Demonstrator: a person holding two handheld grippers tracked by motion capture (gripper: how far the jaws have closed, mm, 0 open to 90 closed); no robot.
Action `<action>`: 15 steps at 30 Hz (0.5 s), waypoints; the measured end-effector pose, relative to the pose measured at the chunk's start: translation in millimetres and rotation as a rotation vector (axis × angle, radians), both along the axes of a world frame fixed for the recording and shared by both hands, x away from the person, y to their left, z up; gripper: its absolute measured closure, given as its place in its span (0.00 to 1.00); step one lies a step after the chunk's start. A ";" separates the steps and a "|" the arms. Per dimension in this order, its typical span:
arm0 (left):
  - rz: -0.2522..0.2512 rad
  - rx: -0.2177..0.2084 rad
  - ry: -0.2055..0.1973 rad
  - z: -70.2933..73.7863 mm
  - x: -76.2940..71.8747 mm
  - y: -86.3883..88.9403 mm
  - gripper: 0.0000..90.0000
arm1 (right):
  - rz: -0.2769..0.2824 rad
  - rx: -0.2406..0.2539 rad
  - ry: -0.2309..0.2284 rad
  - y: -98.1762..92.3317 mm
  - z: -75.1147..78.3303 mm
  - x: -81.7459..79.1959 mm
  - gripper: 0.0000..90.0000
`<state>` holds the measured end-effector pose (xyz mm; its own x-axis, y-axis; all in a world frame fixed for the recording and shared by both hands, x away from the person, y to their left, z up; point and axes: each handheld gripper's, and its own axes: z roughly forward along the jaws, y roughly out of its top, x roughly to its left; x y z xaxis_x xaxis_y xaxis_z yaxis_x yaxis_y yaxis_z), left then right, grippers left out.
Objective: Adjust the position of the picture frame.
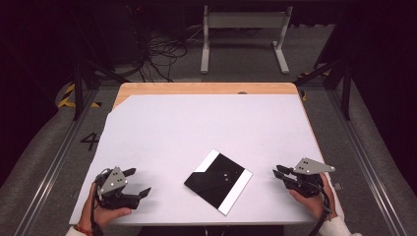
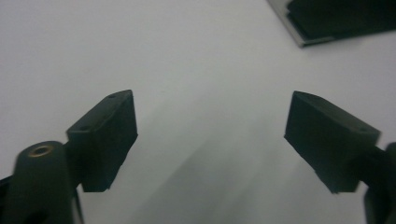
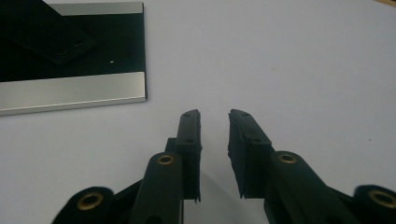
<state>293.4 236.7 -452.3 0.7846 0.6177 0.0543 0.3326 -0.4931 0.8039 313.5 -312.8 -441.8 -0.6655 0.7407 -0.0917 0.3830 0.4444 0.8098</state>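
Note:
A flat black plate with silver strips along two sides lies on the white sheet, near the front edge and turned at an angle. On it rests a smaller black piece with two holes. My left gripper rests at the front left with its jaws wide apart and nothing between them; in the left gripper view a corner of the plate lies ahead to the right. My right gripper sits right of the plate, pointing toward it. Its jaws stand a narrow gap apart over bare sheet, with the plate ahead to the left.
The white sheet covers most of a wooden table, whose far edge shows bare. Beyond the table stand a white frame and a tangle of cables on the floor. Dark rails run along both sides.

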 end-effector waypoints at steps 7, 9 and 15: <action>-0.055 0.020 0.044 -2.3 -3.1 -16.5 0.55 | 0.043 -0.003 0.042 9.1 -2.7 1.3 0.94; -0.087 0.030 0.061 -4.7 -0.8 -21.5 0.68 | 0.065 0.009 0.062 11.5 -4.5 2.5 0.97; -0.161 0.077 0.100 -9.5 5.9 -42.9 0.95 | 0.104 0.007 0.094 21.6 -6.5 4.7 1.00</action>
<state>299.4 193.9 -461.8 0.8769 0.4805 0.0138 0.3202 -0.6052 0.7288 318.1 -291.2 -448.2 -0.7444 0.6674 -0.0201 0.4092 0.4799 0.7761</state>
